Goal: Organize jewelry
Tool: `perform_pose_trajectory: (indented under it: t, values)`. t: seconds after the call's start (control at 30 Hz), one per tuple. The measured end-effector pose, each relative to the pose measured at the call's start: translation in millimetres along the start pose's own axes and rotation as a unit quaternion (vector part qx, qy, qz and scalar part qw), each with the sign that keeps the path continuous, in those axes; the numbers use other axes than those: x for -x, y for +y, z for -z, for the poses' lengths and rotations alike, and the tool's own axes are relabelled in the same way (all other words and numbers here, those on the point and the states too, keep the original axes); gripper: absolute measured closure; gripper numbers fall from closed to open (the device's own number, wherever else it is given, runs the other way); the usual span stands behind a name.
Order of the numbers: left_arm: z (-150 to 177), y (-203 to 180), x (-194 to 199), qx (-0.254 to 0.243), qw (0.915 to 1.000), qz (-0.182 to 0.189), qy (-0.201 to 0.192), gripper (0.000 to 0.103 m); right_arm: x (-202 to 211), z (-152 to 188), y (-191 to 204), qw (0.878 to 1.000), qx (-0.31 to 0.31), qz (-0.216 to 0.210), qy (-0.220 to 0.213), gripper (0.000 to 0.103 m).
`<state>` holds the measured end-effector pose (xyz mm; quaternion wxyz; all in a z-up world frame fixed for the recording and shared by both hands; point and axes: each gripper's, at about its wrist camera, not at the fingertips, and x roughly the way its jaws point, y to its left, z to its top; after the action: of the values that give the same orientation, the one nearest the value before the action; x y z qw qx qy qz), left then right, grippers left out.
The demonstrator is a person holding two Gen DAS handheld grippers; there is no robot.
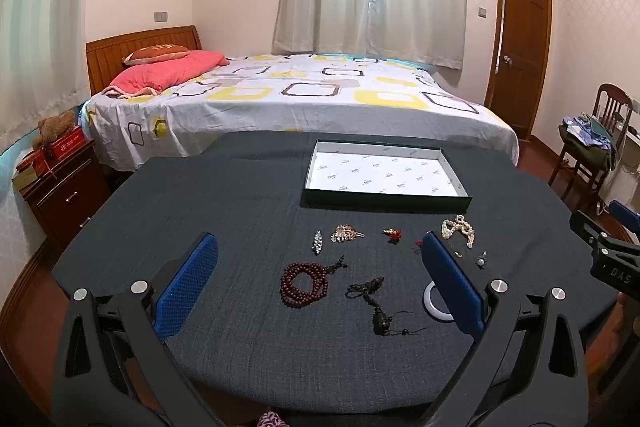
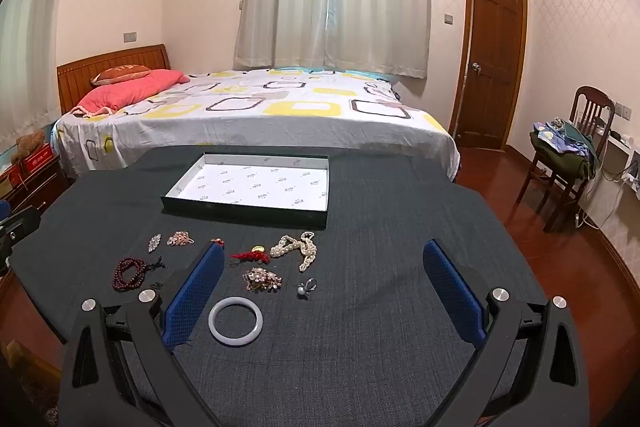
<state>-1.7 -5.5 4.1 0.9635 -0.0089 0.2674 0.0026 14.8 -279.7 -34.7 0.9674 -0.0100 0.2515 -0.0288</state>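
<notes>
A: Fingers? Left gripper [image 1: 319, 281] has its blue fingers [image 1: 188, 285] spread wide, nothing between the pads. Right gripper [image 2: 323, 287] the same, fingers [image 2: 452, 293] wide apart, empty.

B: Both hang above the near edge of the worktop [image 2: 380, 247], tilted down. Jewelry?

A: All loose on the dark cloth, in a band between the near edge and the tray [image 2: 248, 183]. Tray sits toward the far edge, white lining bare.

B: Items?

A: White bangle [image 2: 236, 321] nearest the near edge. Red bead bracelet [image 1: 303, 285] left of it, black corded pendant [image 1: 378, 311] between them. Pearl strand [image 2: 294, 247] just before the tray's near wall, gold brooch [image 2: 262, 279] and ring [image 2: 307, 286] behind the bangle. Red charm [image 2: 250, 255] beside the pearls. Silver clip [image 1: 317, 242] toward the left edge.
</notes>
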Motion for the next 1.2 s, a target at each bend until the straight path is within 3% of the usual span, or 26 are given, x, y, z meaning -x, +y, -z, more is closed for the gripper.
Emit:
perform_pose_trajectory:
  t: [1.2]
  values:
    - [3.4, -2.5, -1.4, 0.005, 0.9999, 0.009, 0.005, 0.004, 0.8, 1.0, 4.6, 1.0, 0.0, 0.001, 0.001, 0.006]
